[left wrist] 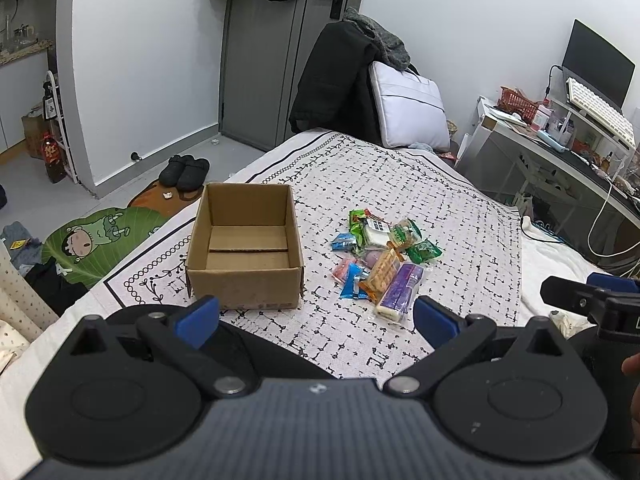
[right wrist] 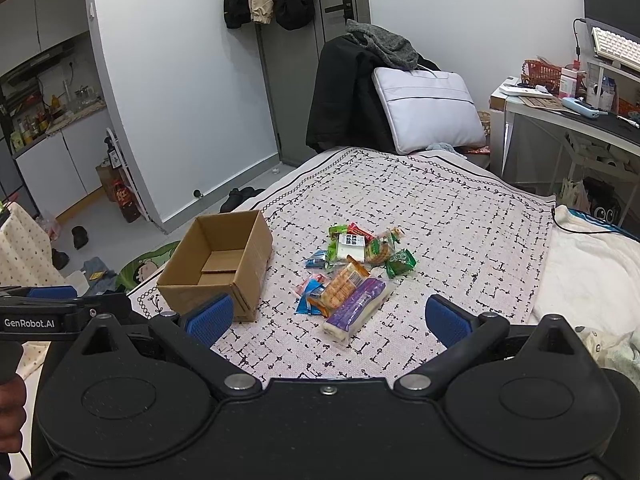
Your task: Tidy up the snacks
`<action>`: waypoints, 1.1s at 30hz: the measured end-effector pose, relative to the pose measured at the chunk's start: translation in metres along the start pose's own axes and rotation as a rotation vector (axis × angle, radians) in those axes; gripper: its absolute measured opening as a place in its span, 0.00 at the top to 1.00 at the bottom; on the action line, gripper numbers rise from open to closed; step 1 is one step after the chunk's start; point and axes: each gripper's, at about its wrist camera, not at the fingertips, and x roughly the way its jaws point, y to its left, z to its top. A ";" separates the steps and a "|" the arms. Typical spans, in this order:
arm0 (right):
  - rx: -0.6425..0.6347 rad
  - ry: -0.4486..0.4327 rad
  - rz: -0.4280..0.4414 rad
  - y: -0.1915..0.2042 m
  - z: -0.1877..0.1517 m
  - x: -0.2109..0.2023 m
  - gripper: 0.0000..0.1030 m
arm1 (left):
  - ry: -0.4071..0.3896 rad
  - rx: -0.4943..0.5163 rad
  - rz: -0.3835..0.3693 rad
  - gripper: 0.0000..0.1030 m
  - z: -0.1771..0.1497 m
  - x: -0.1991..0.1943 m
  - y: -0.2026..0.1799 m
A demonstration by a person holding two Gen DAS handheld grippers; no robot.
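Note:
An empty open cardboard box (left wrist: 246, 250) (right wrist: 218, 266) stands on a patterned cloth on the bed. To its right lies a pile of wrapped snacks (left wrist: 380, 252) (right wrist: 352, 268), with a purple packet (left wrist: 400, 292) (right wrist: 360, 306) nearest me, an orange cracker pack (left wrist: 382, 272) and green packets (left wrist: 424, 250). My left gripper (left wrist: 316, 322) is open and empty, held above the cloth just short of the box and pile. My right gripper (right wrist: 328, 320) is open and empty, in front of the purple packet. Each gripper shows at the edge of the other's view.
The cloth (left wrist: 440, 200) covers the bed; a white blanket (right wrist: 588, 280) lies at right. A chair with a black coat and white cushion (right wrist: 428, 108) stands at the far end. A cluttered desk (left wrist: 560, 140) is at right. Slippers (left wrist: 184, 170) and a mat lie on the floor at left.

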 end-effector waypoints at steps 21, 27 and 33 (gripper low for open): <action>-0.001 0.001 0.019 -0.008 0.004 0.015 0.00 | 0.029 -0.012 -0.003 0.00 0.006 0.020 -0.006; 0.033 0.013 0.024 -0.018 0.008 0.030 0.00 | 0.031 -0.029 -0.006 0.00 0.010 0.034 -0.007; 0.046 0.028 0.037 -0.024 0.011 0.046 0.00 | 0.037 -0.062 -0.003 0.01 0.014 0.049 -0.003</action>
